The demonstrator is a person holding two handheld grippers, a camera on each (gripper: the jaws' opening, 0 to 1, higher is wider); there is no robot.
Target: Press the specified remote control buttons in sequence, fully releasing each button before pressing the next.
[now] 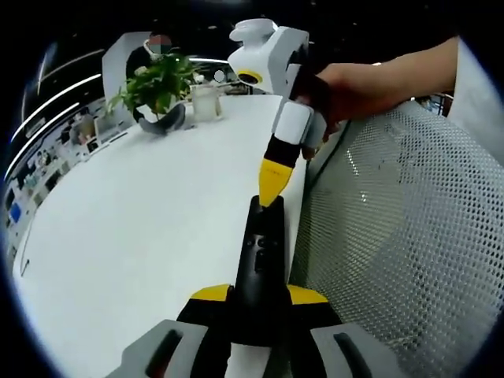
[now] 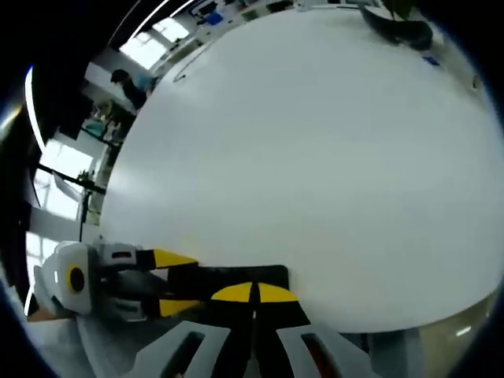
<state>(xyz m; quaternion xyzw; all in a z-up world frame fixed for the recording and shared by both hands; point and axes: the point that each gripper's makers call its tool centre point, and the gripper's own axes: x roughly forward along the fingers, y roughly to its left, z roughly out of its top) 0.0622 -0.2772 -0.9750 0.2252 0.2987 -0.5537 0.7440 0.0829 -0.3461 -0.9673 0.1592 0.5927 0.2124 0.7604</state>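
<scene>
Left gripper (image 1: 260,298), bottom centre of the left gripper view: yellow-tipped jaws clamped on a black remote control (image 1: 261,260), which rises toward mid-frame over the white table (image 1: 142,228). Right gripper (image 1: 272,183), entering from the upper right in a hand (image 1: 354,87): jaws together, tip touching the remote's far end. Potted plant (image 1: 157,90): upper left. Mesh chair back (image 1: 402,228): right side.

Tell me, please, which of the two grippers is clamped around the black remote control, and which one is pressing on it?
The left gripper is clamped around the remote control, a yellow-tipped jaw on either side. The right gripper, jaws shut together, touches the remote's far end.
</scene>
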